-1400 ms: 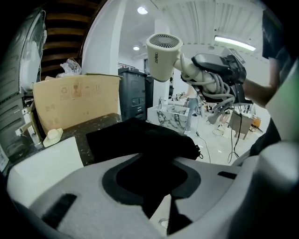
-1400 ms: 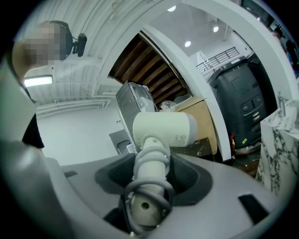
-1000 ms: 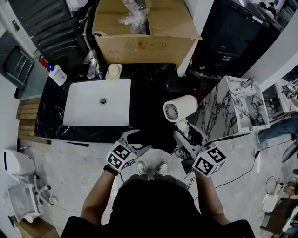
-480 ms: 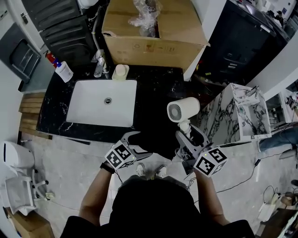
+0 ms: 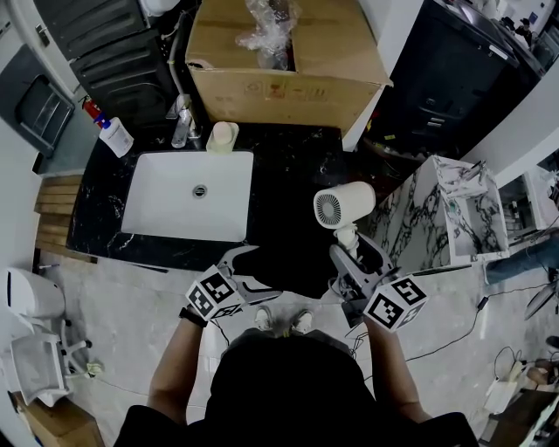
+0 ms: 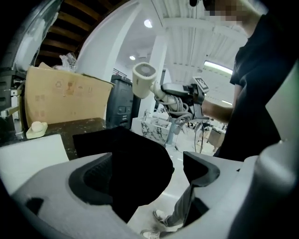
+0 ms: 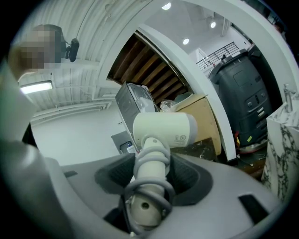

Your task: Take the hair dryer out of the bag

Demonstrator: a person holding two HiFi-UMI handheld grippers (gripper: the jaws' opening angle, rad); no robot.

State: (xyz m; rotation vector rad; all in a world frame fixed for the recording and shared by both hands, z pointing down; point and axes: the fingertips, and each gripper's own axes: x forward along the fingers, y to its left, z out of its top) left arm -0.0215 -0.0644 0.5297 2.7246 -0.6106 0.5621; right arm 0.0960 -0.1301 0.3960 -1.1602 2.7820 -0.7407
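1. Clock is centred on the person, 12 being straight ahead over the counter. Nearest thing in is the left gripper [image 5: 250, 273] at about 11. Its jaws are opening wide with the black bag [image 6: 135, 158] sitting between them. The cloth lies against one pad, while the other pad stands clear of it with a gap showing.
2. The bag is limp and flopped over the near edge of the black counter [image 5: 288, 175], roughly at 12, between the two grippers.
3. The right gripper [image 5: 354, 255] is at about 1, clamped tight on the dryer's handle [image 7: 150, 158]. A grey cord [image 7: 152, 189] is coiled round the handle right where the pads squeeze.
4. The dryer [image 5: 342, 205] is fully out of the bag. It's held up in the air just past the right gripper at 1, handle down and barrel on top, with the grille end facing 9. It's clear of the bag.
5. Further out at 11 is a white sink [image 5: 131, 229] let into the counter.
6. Along the sink's far edge are a faucet [image 5: 182, 118] and a pale cup [image 5: 221, 136]. A bottle [image 5: 115, 137] with a red top sits off at 10.
7. At 2 there's a marble-patterned cabinet [image 5: 410, 218].
8. Farthest back at 12 is a big cardboard box [image 5: 288, 92] with crumpled clear plastic [image 5: 266, 26] in it.
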